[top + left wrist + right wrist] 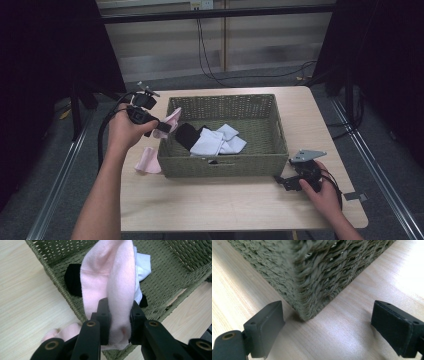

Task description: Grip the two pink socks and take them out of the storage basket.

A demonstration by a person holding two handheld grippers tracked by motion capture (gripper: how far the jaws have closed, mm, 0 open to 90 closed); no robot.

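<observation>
A woven green basket (227, 165) stands mid-table with white socks (215, 141) and a black sock (187, 135) inside. My left gripper (161, 128) hovers over the basket's left rim, shut on a pink sock (110, 282) that hangs over the rim (62, 287). A second pink sock (148, 161) lies on the table to the left of the basket, also visible low in the left gripper view (63, 332). My right gripper (282, 182) rests on the table by the basket's near right corner (308, 290), jaws open wide with nothing between them.
The light wooden table (225, 205) has bare room in front of the basket. Its right edge lies close behind the right hand. Black cables (210, 60) trail on the floor beyond the table, and dark stands flank both sides.
</observation>
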